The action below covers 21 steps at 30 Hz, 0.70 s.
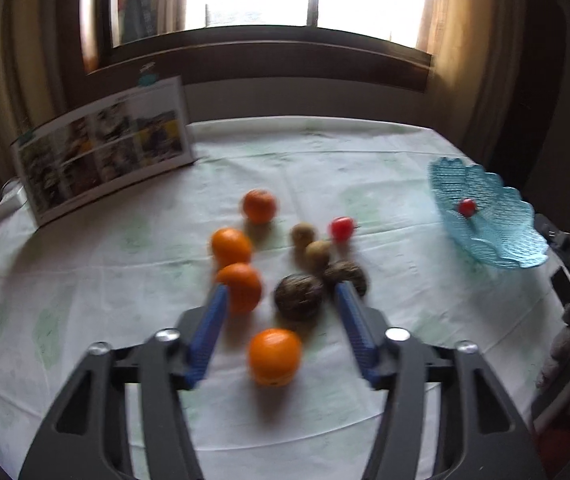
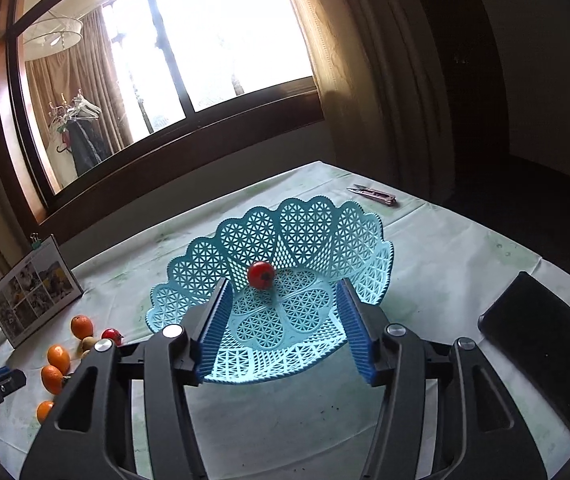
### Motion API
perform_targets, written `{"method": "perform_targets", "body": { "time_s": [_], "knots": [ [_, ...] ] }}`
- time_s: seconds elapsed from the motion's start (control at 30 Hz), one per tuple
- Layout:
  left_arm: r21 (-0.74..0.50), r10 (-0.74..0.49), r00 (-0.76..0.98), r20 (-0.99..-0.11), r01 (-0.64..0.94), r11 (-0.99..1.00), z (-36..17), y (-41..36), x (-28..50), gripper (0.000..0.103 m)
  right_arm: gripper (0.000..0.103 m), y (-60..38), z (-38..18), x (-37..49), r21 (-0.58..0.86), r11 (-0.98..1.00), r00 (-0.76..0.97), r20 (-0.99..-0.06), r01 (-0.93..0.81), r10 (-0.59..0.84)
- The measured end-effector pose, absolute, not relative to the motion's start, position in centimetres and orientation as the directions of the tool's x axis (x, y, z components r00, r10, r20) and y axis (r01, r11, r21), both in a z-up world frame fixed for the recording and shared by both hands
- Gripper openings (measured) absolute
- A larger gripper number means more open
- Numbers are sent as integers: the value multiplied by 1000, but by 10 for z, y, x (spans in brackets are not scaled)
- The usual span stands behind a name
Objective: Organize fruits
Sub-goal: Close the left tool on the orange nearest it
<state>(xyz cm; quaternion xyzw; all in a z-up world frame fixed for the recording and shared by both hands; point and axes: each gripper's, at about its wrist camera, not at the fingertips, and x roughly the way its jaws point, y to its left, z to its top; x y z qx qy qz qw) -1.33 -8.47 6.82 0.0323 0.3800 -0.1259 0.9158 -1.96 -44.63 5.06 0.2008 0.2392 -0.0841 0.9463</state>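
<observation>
Blue-padded right gripper (image 2: 283, 328) part open, empty, over turquoise lattice basket (image 2: 213, 256); red tomato (image 2: 260, 275) inside. Left gripper (image 1: 281, 322) part open, empty, above oranges (image 1: 275, 356), dark round fruits (image 1: 298, 296) mid-tablecloth (image 1: 85, 320). Oranges firm, smooth, prone to roll: pinch across widest middle.

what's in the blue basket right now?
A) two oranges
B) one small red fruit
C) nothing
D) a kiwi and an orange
B: a single small red fruit sits in the blue lattice basket; the oranges and the other fruits lie on the tablecloth.
</observation>
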Motion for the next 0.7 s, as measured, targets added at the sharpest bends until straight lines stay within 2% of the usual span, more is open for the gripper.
{"method": "perform_targets", "body": {
  "time_s": [0.07,0.13,0.3,0.37,0.43,0.7],
  "knots": [
    [-41,-196,662,-723,242,969,60,-78,-14,61,60,-446,50,-18,339,907,871,-488,251,-59],
    [-39,-181,650,-738,226,973,51,-73,-15,67,61,-446,51,-19,343,908,873,-485,242,-49],
    [-41,-173,605,-777,226,973,26,-73,-17,67,61,-443,51,-20,348,909,874,-485,231,-36],
    [-47,-179,582,-793,236,971,18,-77,-14,62,61,-442,51,-20,347,911,873,-487,224,-29],
    [-72,-205,554,-807,253,965,12,-81,-11,39,61,-440,51,-20,346,913,872,-490,218,-23],
    [-45,-235,584,-777,322,946,32,-114,-12,37,61,-443,51,-22,360,902,873,-486,237,-36]
  ]
}}
